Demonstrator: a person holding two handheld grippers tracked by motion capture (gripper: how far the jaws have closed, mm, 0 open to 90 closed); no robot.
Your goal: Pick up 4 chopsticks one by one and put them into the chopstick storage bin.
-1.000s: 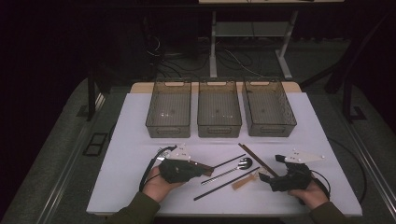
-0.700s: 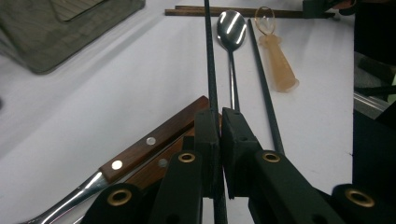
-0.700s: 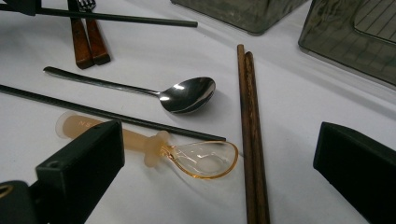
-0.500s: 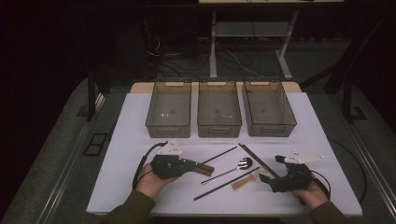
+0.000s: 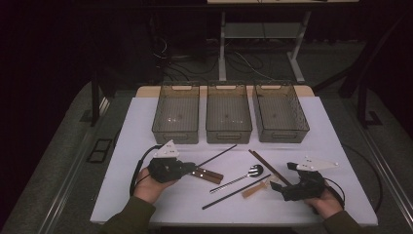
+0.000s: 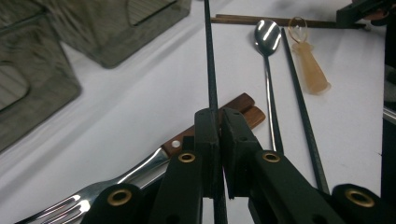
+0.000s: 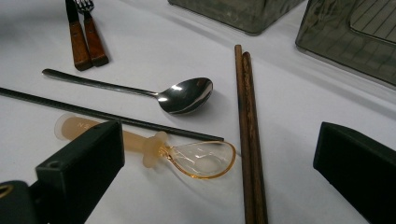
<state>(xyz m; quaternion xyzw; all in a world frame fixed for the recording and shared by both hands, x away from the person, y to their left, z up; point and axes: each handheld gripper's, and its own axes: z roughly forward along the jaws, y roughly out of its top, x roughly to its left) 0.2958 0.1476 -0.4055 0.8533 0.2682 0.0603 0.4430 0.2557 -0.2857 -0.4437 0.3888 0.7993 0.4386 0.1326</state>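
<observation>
Left gripper point(image 6: 219, 140) at lower left of the high view, fingers point(image 6: 205, 135) pinching 1 black chopstick point(image 6: 208, 56), which runs up toward the frame top in the left gripper view. Just beneath: 2 wooden-handled forks point(image 6: 243, 109) on the white counter point(image 5: 146, 126). Right gripper point(image 5: 281, 186) at lower right of the high view, fingers point(image 7: 88, 158) spread wide, holding nothing, over an amber plastic spoon point(image 7: 187, 156). Nearby: steel spoon point(image 7: 182, 95), second black chopstick point(image 7: 116, 116), 2 brown chopsticks point(image 7: 247, 121). 3 grey bins point(image 5: 229, 114) in a row at frame centre.
</observation>
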